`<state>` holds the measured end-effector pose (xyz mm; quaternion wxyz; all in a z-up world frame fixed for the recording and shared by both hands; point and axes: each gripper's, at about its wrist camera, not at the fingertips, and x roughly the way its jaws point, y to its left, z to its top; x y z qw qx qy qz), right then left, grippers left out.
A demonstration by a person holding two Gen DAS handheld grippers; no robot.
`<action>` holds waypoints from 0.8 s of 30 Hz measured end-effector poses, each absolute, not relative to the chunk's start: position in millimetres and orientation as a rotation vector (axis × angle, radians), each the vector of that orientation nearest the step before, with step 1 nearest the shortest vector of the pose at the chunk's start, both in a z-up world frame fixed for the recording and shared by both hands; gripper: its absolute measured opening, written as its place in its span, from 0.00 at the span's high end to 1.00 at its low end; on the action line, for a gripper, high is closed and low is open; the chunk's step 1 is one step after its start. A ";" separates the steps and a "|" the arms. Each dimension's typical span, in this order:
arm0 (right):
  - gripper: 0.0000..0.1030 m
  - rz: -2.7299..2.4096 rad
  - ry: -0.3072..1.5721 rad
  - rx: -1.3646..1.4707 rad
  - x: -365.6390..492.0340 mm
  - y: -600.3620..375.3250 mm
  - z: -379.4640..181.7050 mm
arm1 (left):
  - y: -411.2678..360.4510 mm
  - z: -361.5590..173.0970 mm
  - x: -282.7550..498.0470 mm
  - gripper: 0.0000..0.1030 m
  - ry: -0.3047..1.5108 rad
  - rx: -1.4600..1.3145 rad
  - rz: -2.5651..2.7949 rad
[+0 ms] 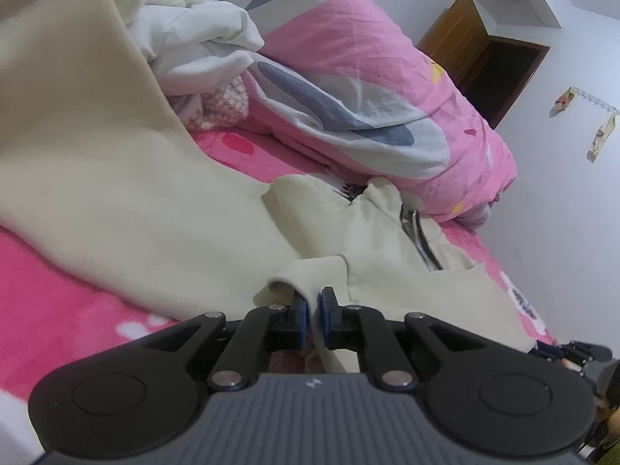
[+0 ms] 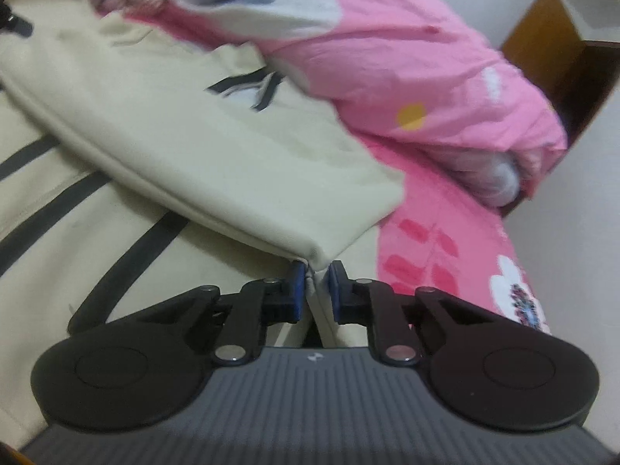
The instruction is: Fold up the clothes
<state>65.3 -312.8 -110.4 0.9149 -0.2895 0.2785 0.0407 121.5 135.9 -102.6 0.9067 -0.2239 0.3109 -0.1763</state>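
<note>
Cream hoodie sprawls across pink bed. My left gripper pinches its hem nearly closed; right gripper clamps a folded sleeve corner, I guess to carry it over.

You have a cream garment spread across the pink flowered bed sheet, soft and matte, with a dark zipper near its collar toward the far side of the bed. In your left wrist view a folded edge of it bunches up at the near edge of the bed. In your right wrist view, black stripes cross its lower layer, and a folded cream panel with a dark printed mark lies over them, its corner pointing toward the near edge.
</note>
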 end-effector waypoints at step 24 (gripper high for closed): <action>0.86 -0.044 0.613 -0.492 55.3 -320.3 -127.0 | 112.9 -110.1 161.3 0.92 0.715 -0.416 -0.352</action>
